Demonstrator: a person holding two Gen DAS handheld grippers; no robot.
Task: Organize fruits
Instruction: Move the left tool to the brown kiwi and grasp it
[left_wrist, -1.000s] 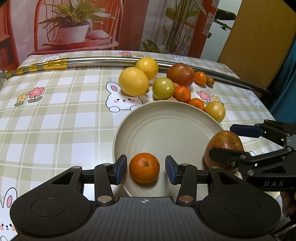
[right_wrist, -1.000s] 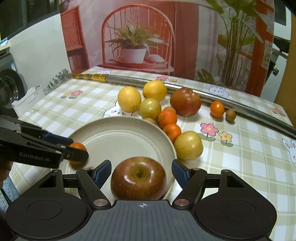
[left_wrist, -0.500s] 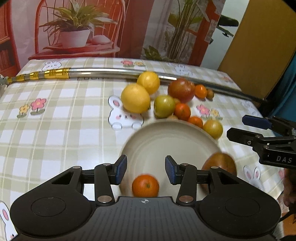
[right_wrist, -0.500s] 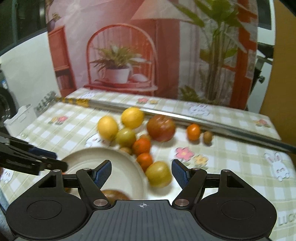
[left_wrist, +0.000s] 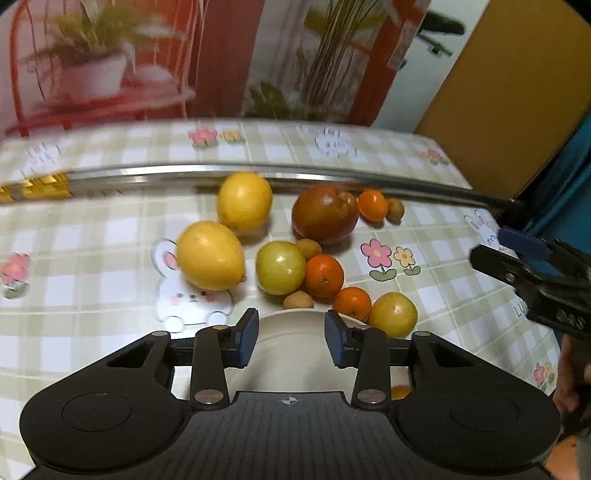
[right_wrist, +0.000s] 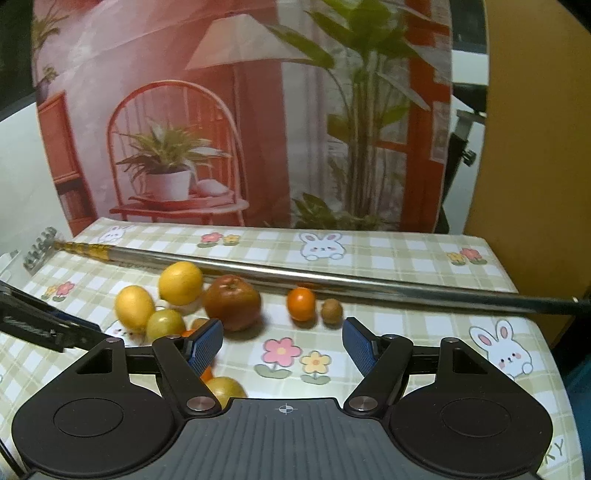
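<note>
Two grippers: left gripper (left_wrist: 290, 341) and right gripper (right_wrist: 282, 345) — fingers spread wide, both empty
Fruits: loose cluster (left_wrist: 295, 254) mid-frame, beyond plate (left_wrist: 291, 354)
Writing: "LU…" on tablecloth (left_wrist: 522, 308), right edge — rest hidden

A home setting: a desk under a checked green-and-white oilcloth with cartoon rabbits and flowers (right_wrist: 325, 245), loose fruit (left_wrist: 210, 254) near its middle, a printed backdrop of a potted plant on a red chair (right_wrist: 173, 166) beyond its far edge.
</note>
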